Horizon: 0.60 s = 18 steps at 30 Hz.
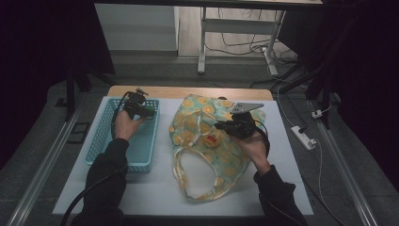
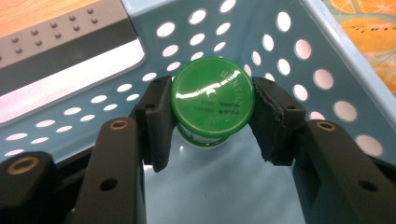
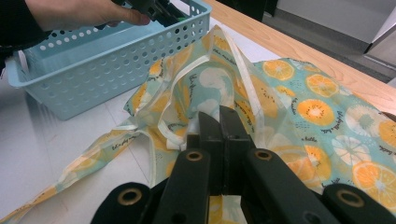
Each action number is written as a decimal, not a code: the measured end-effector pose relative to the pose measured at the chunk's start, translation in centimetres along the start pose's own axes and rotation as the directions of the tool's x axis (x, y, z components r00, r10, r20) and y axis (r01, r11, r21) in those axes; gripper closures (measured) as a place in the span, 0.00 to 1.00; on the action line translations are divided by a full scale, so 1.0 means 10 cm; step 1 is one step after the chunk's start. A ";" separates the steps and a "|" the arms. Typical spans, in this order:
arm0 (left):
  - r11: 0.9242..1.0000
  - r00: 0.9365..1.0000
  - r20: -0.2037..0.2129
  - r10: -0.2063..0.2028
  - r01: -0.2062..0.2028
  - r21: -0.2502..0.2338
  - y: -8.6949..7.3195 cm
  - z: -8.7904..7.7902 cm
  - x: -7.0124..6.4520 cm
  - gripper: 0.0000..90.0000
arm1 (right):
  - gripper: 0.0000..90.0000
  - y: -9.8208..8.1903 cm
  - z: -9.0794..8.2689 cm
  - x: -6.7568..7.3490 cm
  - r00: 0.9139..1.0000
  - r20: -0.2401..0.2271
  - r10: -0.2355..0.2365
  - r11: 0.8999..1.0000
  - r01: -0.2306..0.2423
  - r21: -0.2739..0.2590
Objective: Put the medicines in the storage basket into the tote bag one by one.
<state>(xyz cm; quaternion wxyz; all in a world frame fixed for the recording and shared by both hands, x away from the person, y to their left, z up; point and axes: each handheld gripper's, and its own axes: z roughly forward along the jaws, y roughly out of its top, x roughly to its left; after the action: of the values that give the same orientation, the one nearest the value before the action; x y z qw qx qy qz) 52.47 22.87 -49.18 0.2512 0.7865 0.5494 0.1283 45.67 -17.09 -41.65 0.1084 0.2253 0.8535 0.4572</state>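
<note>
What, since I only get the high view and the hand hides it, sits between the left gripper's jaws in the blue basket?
Observer: A small container with a shiny green cap, standing on the floor of the basket near a corner.
Operator: Are the jaws on it?
Observer: Yes. The left gripper has its pads against the cap's rim, one on each side.
Operator: And the right gripper?
Observer: The right gripper has its jaws shut together at the orange-print bag. I cannot tell whether cloth is pinched between them.
</note>
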 end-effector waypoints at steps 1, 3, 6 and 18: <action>1.000 1.000 0.001 -0.004 0.004 0.003 0.00 0.00 0.00 0.58 | 1.00 0.00 0.00 0.00 1.000 0.000 0.000 1.000 0.000 0.000; 1.000 1.000 0.000 -0.010 0.010 0.006 -0.01 -0.01 0.00 0.58 | 1.00 0.00 0.00 0.00 1.000 0.002 0.001 1.000 -0.001 -0.002; 1.000 1.000 -0.006 -0.022 0.022 0.014 -0.01 -0.03 0.01 0.58 | 1.00 0.00 -0.01 0.00 1.000 0.001 0.000 1.000 0.000 -0.002; 0.999 1.000 0.018 -0.018 0.019 -0.035 -0.08 -0.27 0.00 0.58 | 1.00 0.00 -0.01 0.00 1.000 0.001 -0.001 1.000 0.001 -0.003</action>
<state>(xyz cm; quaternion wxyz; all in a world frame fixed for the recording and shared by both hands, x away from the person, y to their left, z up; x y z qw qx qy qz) 50.57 23.76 -47.35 0.2710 0.7779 0.5522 0.1288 45.63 -17.10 -41.59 0.1095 0.2252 0.8528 0.4583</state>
